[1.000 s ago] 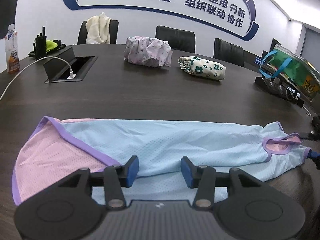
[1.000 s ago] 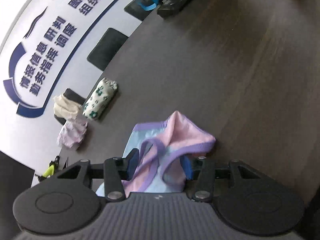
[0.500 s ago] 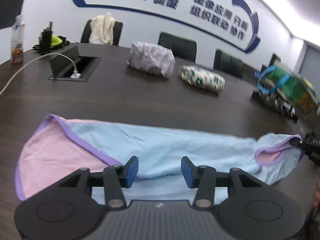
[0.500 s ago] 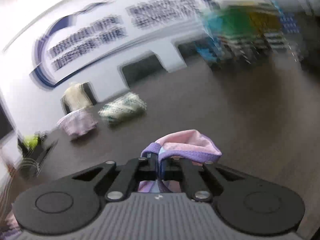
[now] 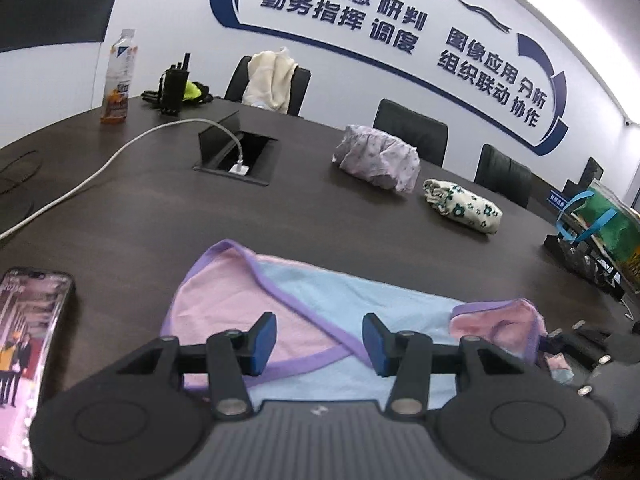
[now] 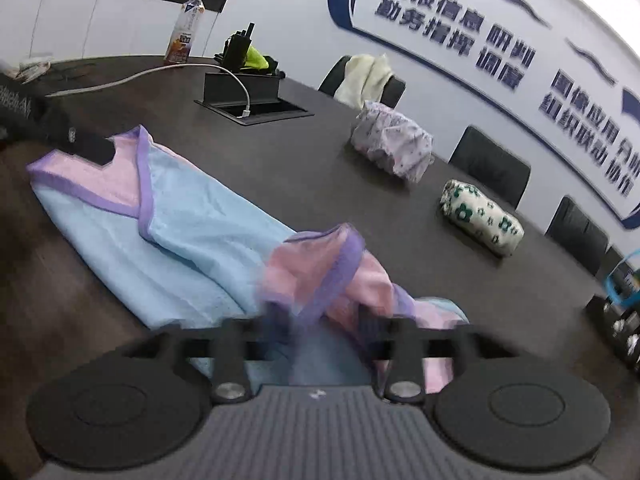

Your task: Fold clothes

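Folding the blue-and-pink garment on the dark table crosswise, we judge, our right gripper opening over the pink end, left gripper spread empty above it, we next need a fresh pinch.

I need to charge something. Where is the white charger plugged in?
In the left wrist view the white charger sits in the open socket box sunk into the table, left of the lilac bundle.
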The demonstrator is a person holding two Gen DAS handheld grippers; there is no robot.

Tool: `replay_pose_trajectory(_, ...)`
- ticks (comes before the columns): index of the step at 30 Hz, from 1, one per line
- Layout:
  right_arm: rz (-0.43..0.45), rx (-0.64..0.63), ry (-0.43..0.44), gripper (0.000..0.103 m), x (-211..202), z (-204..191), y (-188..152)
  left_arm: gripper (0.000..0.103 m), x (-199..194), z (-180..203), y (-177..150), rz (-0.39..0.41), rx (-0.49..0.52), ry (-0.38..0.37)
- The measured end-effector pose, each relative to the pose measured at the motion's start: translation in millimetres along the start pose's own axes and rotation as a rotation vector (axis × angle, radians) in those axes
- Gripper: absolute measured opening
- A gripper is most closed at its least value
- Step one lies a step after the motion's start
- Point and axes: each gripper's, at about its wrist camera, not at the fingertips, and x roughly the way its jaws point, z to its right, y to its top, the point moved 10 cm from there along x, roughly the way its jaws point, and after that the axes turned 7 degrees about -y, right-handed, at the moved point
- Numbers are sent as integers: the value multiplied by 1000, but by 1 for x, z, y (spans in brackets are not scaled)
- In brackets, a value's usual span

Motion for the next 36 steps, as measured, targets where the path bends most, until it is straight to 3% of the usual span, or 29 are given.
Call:
replay_pose_trajectory(3, -9, -33, 21, 73, -29, 6, 1, 46, 1, -1, -3, -5, -9, -11)
replay_pose_trajectory(7, 26, -216, -60, 88, -55, -6, 10, 46, 3, 10, -8, -8, -10, -52)
replay_pose_trajectory(9, 20, -311, -82, 90, -57, -15, 10, 46, 4, 18, -13, -19, 2, -70)
replay_pose_trajectory(13, 58, -311, -31, 84, -66, -14, 16, 46, 3, 23, -24, -39, 18, -79)
replay_pose_trajectory(16, 53, -187, 50, 70, -63, 12, 20, 46, 3, 25, -35, -61, 15, -94)
replay_pose_trajectory(17, 47, -136, 76, 51, -61, 23, 20, 46, 3, 26, -39, -68, 13, -99)
replay_pose_trajectory(18, 37, -94, 90, 39, -54, 31, 19, 46, 4, 27, -42, -72, 13, -102)
replay_pose_trajectory(20, 17, -46, 124, 35, -42, 29, 16, 47, 7, 30, -46, -77, 18, -105)
replay_pose_trajectory(23, -15, 3, 179, 10, -22, 15, 11, 47, 8, 35, -48, -79, 30, -102)
replay_pose_trajectory(25, -33, 33, 206, 4, -9, 6, 9, 47, 6, 36, -48, -79, 23, -108)
replay_pose_trajectory(27, -32, 47, 183, 4, 3, 0, 10, 47, 3, 35, -49, -77, 23, -99)
replay_pose_trajectory(32, -58, -1, 220, 8, 13, -23, 4, 47, -6, 30, -52, -72, -8, -90)
replay_pose_trajectory(34, -58, -8, 221, 14, 9, -18, 8, 47, -14, 26, -51, -49, -57, -85)
replay_pose_trajectory(36, -21, 9, 231, 37, -3, -1, 21, 49, -24, 16, -49, -5, -134, -52)
